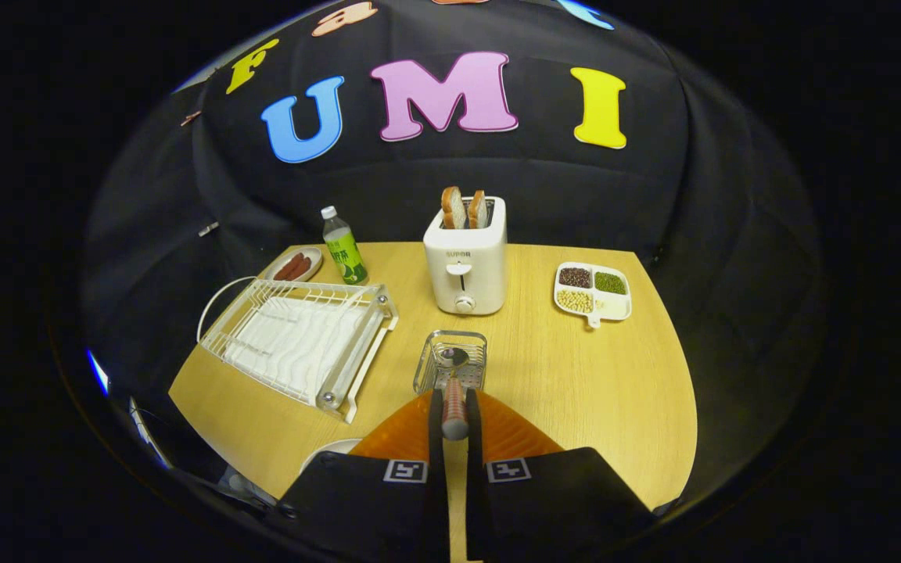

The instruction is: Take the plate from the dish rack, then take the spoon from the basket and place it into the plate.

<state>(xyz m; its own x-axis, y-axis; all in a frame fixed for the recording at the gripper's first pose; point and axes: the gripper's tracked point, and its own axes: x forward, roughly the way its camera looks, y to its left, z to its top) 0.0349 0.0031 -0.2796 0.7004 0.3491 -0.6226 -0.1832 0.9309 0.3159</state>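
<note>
Spoon (pixel 454 395) handle sits right between my gripper (pixel 455 414) fingers, both pressing on it, and its bowl is down inside the wire basket (pixel 450 361) just ahead. I see the rim of a white plate (pixel 331 450) peeking out beside the fingers, on the dish-rack side, close under me. Further out, the white dish rack (pixel 302 344) stands on the pale wooden worktop (pixel 576 375) with its slots bare. Beyond the basket, a white toaster (pixel 466 266) with two bread slices (pixel 464 209) poking up. Next to the rack's far end, a green-labelled bottle (pixel 343 246) and a small dish of sausages (pixel 294 266). Well off on the other side, a divided tray (pixel 593 291) of beans and grains. Black cloth walls close the booth behind.
</note>
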